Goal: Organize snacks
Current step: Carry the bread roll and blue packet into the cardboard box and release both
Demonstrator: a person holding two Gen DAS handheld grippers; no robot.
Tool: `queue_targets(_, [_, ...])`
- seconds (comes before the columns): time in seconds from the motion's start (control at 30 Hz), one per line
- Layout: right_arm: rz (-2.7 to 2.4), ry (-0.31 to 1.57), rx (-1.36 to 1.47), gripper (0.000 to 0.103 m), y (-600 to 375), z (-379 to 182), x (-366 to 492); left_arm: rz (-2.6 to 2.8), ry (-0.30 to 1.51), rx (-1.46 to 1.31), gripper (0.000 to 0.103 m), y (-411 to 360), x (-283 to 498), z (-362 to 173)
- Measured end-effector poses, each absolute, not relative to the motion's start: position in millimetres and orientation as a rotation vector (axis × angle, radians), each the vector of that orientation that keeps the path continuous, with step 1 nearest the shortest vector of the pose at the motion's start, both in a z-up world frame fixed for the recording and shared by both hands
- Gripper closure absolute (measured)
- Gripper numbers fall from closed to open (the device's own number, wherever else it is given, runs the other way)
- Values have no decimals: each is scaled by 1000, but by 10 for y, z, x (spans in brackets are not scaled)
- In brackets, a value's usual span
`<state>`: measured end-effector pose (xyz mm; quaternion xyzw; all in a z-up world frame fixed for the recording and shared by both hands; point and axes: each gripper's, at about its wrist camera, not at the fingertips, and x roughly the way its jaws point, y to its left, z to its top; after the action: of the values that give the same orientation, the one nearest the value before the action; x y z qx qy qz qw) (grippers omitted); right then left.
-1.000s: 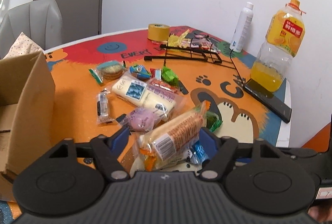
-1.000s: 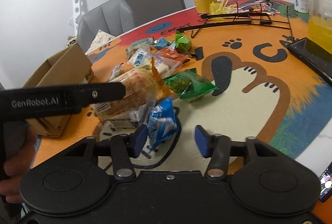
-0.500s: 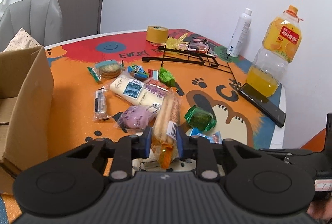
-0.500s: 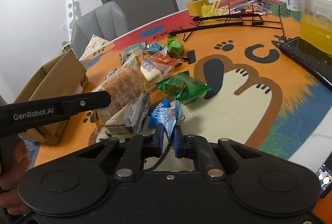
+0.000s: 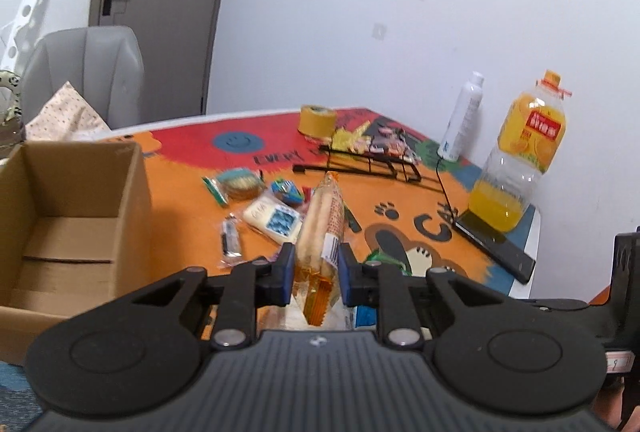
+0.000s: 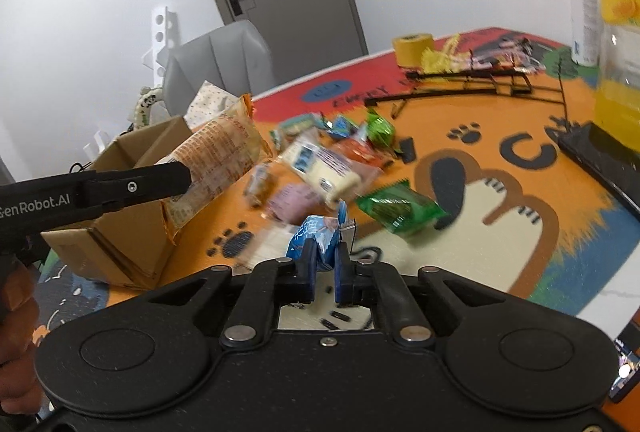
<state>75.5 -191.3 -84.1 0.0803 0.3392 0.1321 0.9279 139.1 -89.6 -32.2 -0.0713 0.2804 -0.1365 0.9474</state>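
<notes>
Pinching a long orange-printed plastic bread packet [image 5: 320,228] at its crimped end, the left tool [image 5: 314,268] holds it above the colourful cartoon-printed surface [image 5: 180,200], beside an open brown cardboard box [image 5: 76,216]. From the right wrist, the right tool [image 6: 325,264] is pressed together on a small blue-and-white snack wrapper [image 6: 316,238], lifted just clear of the surface, with a green foil packet [image 6: 400,210] lying nearby.
</notes>
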Motion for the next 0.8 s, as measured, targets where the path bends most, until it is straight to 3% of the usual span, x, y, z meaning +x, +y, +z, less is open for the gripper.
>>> queue_targets(0.8, [474, 606, 37, 96, -968, -278, 894, -74, 444, -180, 82, 17, 964, 225])
